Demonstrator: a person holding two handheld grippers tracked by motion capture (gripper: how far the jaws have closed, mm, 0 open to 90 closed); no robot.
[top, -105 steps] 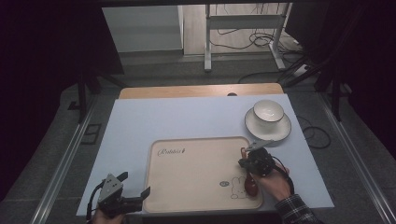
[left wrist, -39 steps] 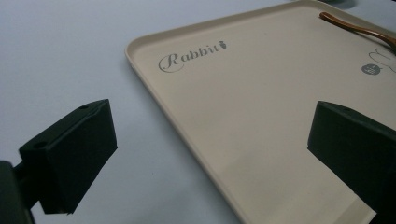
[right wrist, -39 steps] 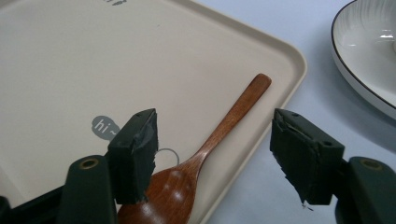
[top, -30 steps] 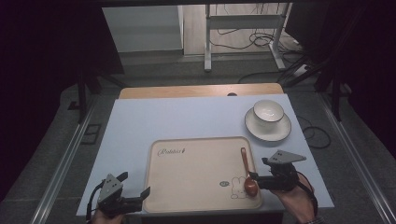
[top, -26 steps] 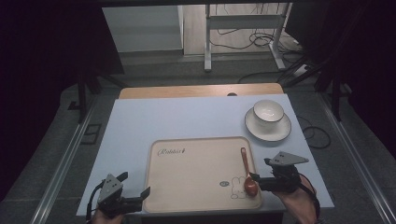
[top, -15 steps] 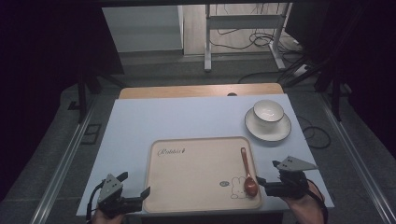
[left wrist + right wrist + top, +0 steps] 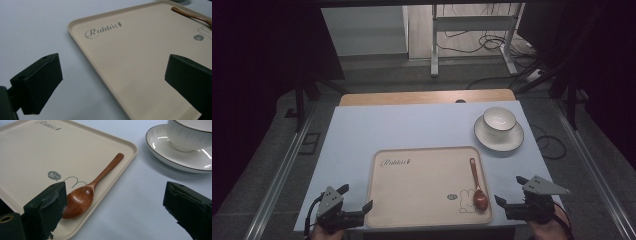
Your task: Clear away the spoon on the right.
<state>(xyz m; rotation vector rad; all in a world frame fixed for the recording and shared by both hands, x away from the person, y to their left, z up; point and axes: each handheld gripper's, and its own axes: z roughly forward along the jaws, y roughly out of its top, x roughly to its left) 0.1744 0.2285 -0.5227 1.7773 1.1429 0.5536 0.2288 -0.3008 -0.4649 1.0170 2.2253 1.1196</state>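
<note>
The right hand-held gripper [image 7: 512, 192] has just been opening its jaws and has drawn away to the right; nothing is between them now. The wooden spoon [image 7: 477, 184] lies released on the tray [image 7: 422, 200] (placing seems finished). The left hand-held gripper [image 7: 354, 196] waits open. The cup [image 7: 192, 132] is cut off in the right gripper view.

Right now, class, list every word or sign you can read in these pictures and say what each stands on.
"Rabbit", in script with a small carrot sign after it: on the tray, near one corner.
"hi~", in a grey speech bubble beside a line-drawn rabbit: on the tray, next to the spoon.
Cup and saucer: no text.
</note>
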